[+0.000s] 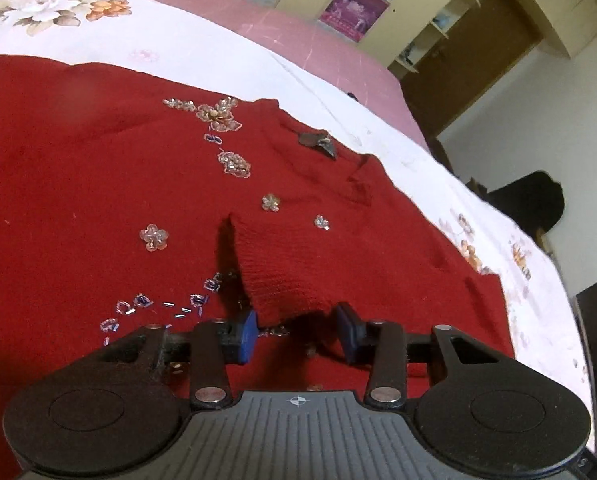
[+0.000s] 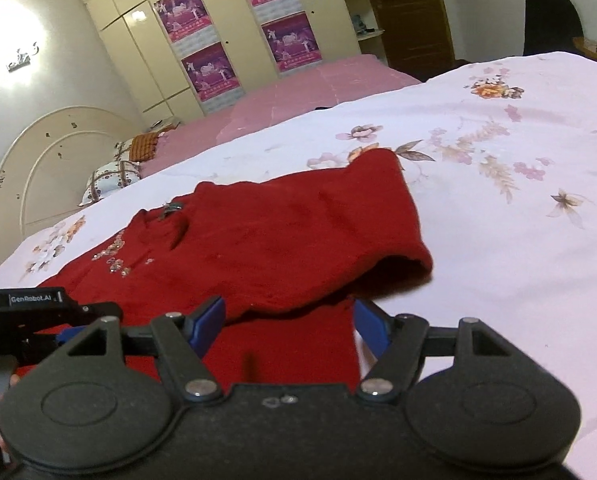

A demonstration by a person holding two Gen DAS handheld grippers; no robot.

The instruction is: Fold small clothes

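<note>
While it lies spread on a bed, a dark red knitted sweater fills most of the left wrist view, its front sewn with clear bead flowers and small blue beads. One sleeve cuff is folded back over the body of the sweater and reaches toward the left claw. That claw's blue pads stand partly apart on either side of the cuff's end; whether they press the knit cannot be told. In the right wrist view the other sleeve stretches out over the bedsheet, its open end lying on the sheet. The right claw hangs just above the sweater's lower edge, its blue pads wide apart and gripping nothing.

Under the sweater is a white bedsheet printed with pink and orange flowers. A plain pink cover lies on the far part of the bed. At the head of the bed stand a cream curved headboard, a patterned pillow and an orange cushion.

Beyond the bed, cream wardrobe doors carry four purple posters; their print is too small to read. Open shelves and a brown wooden door stand to the right, and a dark shape sits past the bed's far corner. A bright light glares on the left wall.

At the left edge of the right wrist view the other tool's black body bears the white lettering "GenRobot.AI", with fingertips of a person's hand just showing below it.
</note>
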